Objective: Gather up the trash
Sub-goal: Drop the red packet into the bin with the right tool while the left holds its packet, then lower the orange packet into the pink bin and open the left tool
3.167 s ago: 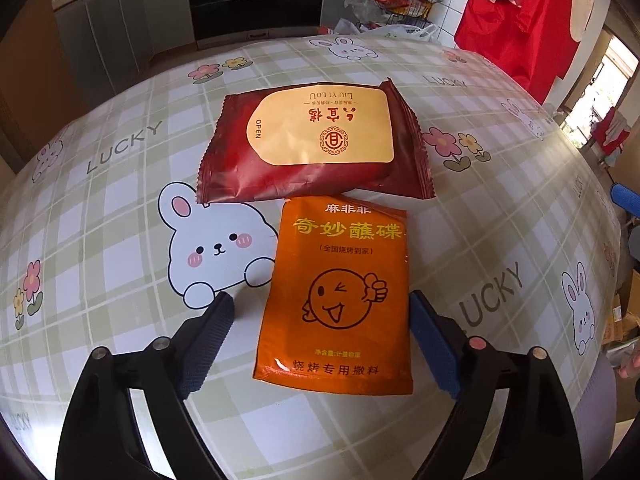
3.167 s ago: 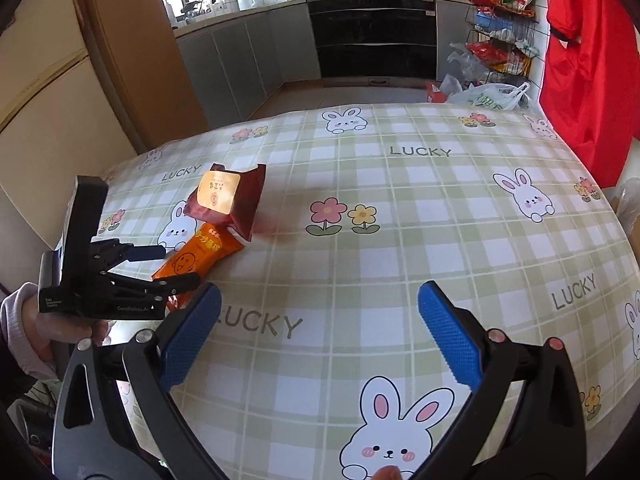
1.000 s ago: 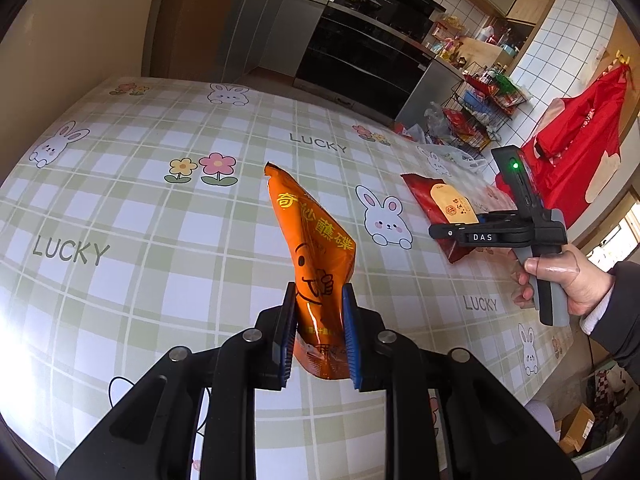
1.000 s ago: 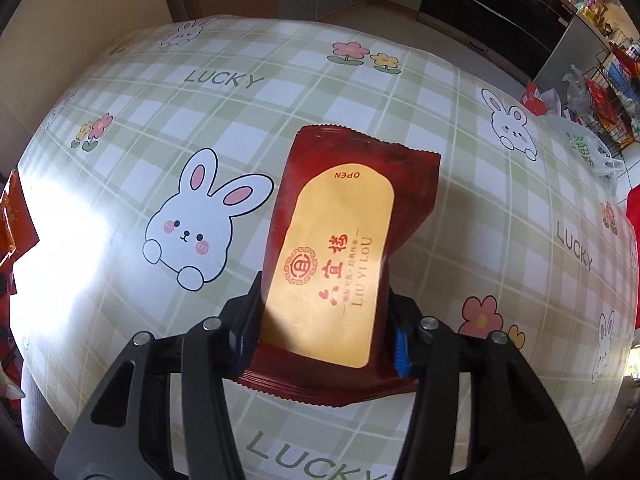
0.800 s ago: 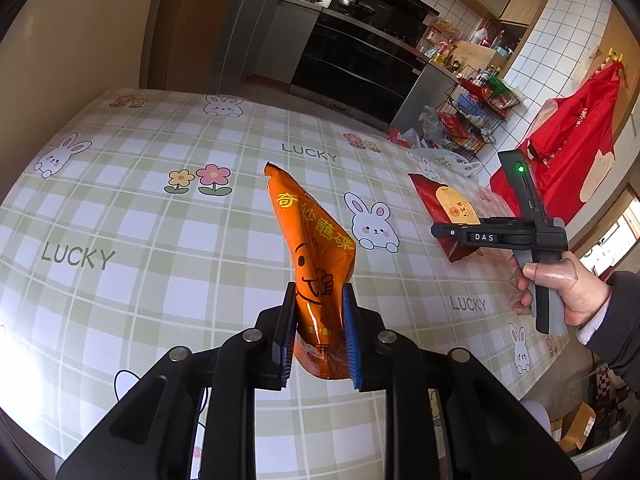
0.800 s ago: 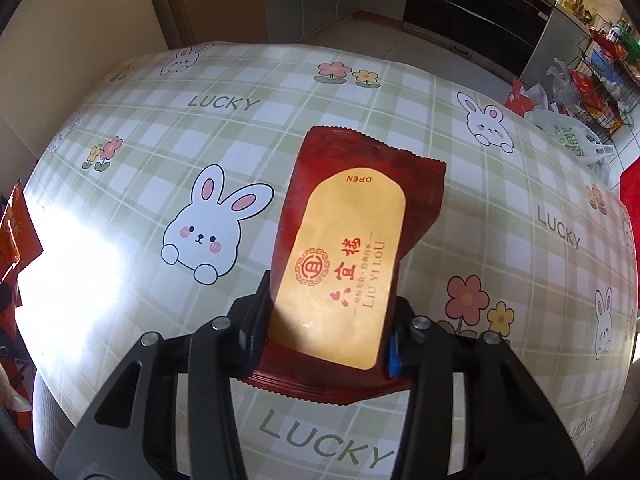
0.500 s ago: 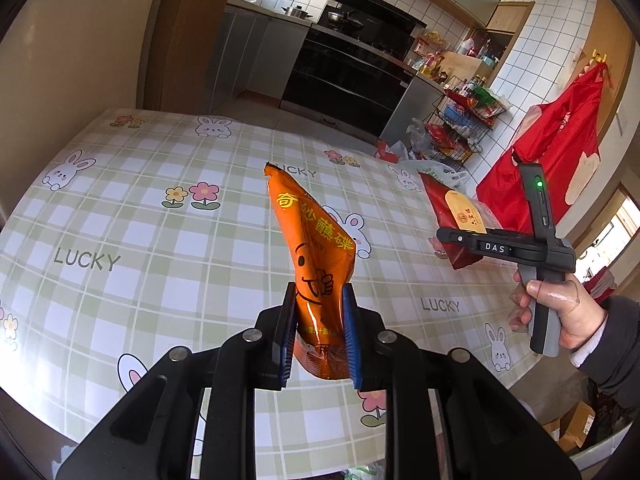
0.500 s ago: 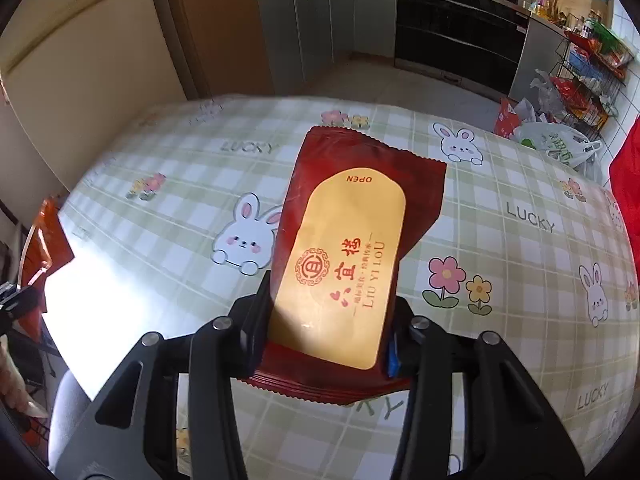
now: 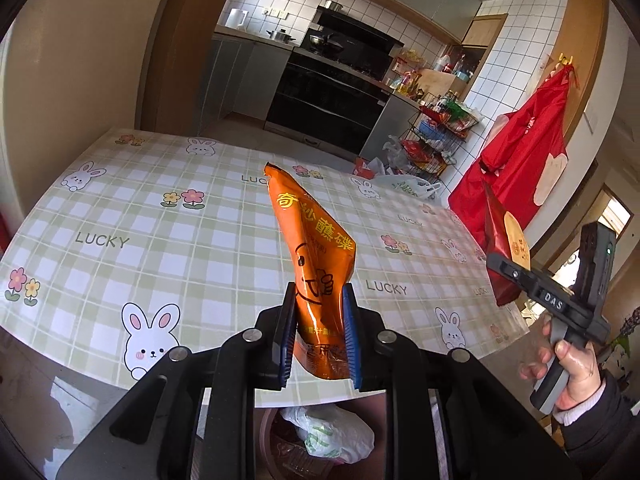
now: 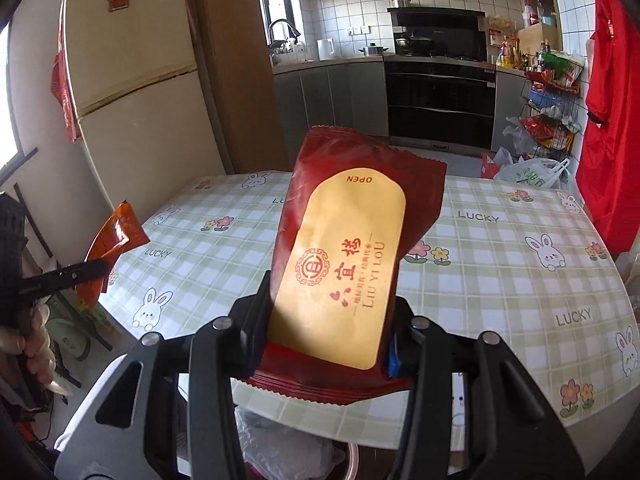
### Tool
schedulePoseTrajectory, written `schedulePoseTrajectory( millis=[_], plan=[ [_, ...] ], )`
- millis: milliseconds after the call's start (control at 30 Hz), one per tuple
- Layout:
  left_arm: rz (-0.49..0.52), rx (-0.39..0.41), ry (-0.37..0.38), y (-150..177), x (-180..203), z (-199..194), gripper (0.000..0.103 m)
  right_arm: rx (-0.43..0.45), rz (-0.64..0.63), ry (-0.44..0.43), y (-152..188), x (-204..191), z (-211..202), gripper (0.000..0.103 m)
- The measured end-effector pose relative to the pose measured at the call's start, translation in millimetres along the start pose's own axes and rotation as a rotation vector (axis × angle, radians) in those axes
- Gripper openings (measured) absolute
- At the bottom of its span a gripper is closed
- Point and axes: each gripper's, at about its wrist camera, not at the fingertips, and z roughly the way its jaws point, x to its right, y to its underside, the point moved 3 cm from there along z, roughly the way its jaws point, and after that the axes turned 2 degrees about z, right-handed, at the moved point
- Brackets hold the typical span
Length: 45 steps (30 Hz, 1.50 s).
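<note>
Above the table's (image 9: 168,240) edge, each gripper's fingers clamp a packet: orange (image 9: 316,256) left, red (image 10: 352,256) right.

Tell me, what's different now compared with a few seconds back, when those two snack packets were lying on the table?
Both are off the table. The left gripper has taken hold of the orange packet, the right gripper the dark red packet, its fingers closing a little tighter in the last second, and both were lifted and drawn back past the table's near edge, above a bin. The kitchen behind is unchanged.
</note>
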Motion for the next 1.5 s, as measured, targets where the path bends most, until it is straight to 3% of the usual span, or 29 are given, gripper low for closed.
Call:
schedulePoseTrajectory(
  millis=[200, 400, 1133, 1200, 1233, 1333, 1500],
  plan=[
    [0.006, 0.022, 0.004, 13, 19, -29, 0.021, -0.007, 0.017, -0.023, 50, -15, -42, 0.046],
    [0.022, 0.037, 0.002, 28, 29, -48, 0.021, -0.048, -0.044, -0.071, 78, -44, -48, 0.046],
    [-0.004, 0.005, -0.005, 38, 20, -42, 0.021, -0.153, -0.078, -0.230, 97, -78, -28, 0.049],
    [-0.003, 0.003, -0.005, 38, 20, -41, 0.021, -0.154, -0.080, -0.237, 97, -81, -27, 0.056],
    [-0.003, 0.002, -0.004, 38, 20, -41, 0.021, -0.150, -0.077, -0.240, 96, -81, -27, 0.065],
    [-0.002, -0.001, 0.000, 39, 21, -40, 0.021, -0.133, -0.063, -0.230, 92, -79, -29, 0.071],
    [0.010, -0.005, 0.014, 41, 24, -39, 0.021, -0.073, -0.035, -0.167, 83, -68, -39, 0.091]
  ],
)
